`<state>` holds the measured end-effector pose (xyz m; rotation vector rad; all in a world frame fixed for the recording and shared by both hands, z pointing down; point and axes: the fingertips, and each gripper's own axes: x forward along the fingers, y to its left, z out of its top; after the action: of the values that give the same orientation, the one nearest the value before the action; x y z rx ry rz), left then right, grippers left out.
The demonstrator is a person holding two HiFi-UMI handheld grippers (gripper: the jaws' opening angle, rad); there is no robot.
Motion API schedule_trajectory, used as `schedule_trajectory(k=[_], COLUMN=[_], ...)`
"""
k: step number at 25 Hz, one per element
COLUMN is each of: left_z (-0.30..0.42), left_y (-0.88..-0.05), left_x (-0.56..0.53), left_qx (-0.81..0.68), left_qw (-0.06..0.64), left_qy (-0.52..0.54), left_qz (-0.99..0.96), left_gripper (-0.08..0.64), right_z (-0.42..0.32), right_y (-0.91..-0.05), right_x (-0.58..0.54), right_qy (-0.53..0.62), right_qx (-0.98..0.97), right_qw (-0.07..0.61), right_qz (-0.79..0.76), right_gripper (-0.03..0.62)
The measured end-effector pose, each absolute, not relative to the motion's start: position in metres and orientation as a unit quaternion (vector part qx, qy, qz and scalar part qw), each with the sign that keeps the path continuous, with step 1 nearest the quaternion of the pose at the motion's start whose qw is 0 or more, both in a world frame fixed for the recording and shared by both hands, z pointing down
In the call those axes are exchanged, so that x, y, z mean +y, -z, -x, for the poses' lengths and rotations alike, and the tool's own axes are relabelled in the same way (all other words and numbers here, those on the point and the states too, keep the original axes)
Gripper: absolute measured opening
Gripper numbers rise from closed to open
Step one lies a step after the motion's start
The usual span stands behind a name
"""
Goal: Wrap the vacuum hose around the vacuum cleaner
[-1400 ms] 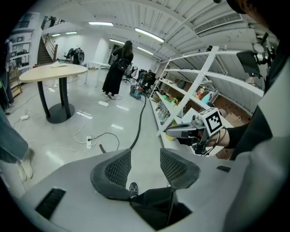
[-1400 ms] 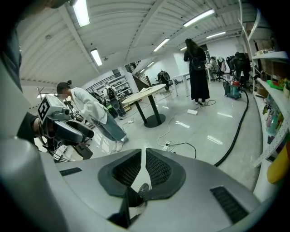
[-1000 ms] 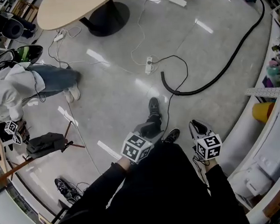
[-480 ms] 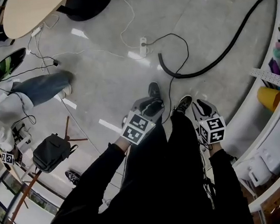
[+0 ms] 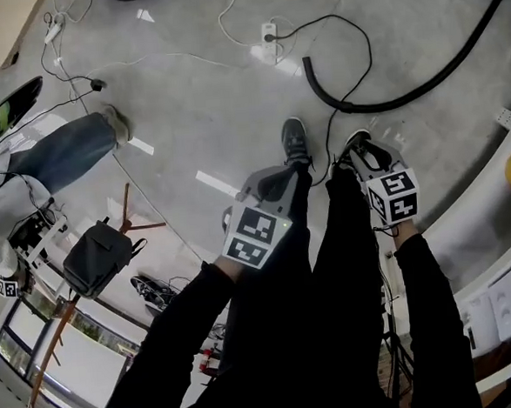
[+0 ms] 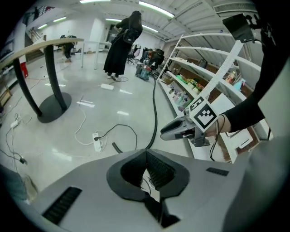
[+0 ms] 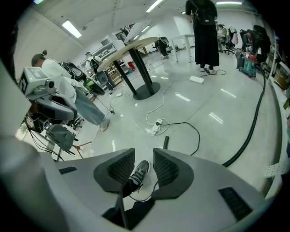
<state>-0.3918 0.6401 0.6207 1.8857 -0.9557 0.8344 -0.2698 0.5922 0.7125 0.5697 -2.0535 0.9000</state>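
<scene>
The black vacuum hose (image 5: 422,87) lies on the floor, its open end (image 5: 309,64) just ahead of the person's shoes (image 5: 295,139). It curves away to the upper right. My left gripper (image 5: 276,182) hangs above the left leg, shut with nothing in it; in the left gripper view its pads (image 6: 156,170) meet. My right gripper (image 5: 365,152) is held over the right shoe, its jaws opening with nothing between them. Through the gap of the right gripper (image 7: 143,158) I see a shoe, and the hose (image 7: 253,122) runs far back. No vacuum cleaner can be made out.
A white power strip (image 5: 267,30) with loose cables lies beyond the hose end. A seated person in jeans (image 5: 68,151) and a black bag (image 5: 98,258) are at the left. A table on a black pedestal (image 6: 50,102) stands left, shelves (image 6: 204,77) right.
The person has stepped forward, so the hose end and the power strip now lie closer to the feet. Both grippers stay held low in front of the body.
</scene>
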Motion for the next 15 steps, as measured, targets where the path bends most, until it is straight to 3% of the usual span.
schedule_trajectory(k=[7,15], left_z=[0.382,0.412], left_y=[-0.704,-0.772], left_x=[0.647,0.629], left_qx=[-0.399,-0.45], left_qw=[0.439,0.46], left_qy=[-0.319,-0.281], left_qz=[-0.739,-0.712], left_gripper=[0.032,0.095], right_z=[0.262,0.263], right_y=[-0.865,-1.019], right_x=[0.582,0.589], right_qy=[-0.303,-0.272], right_qx=[-0.811,-0.79], right_qw=[0.47,0.533], right_qz=[-0.172,-0.135], right_gripper=[0.13,0.164])
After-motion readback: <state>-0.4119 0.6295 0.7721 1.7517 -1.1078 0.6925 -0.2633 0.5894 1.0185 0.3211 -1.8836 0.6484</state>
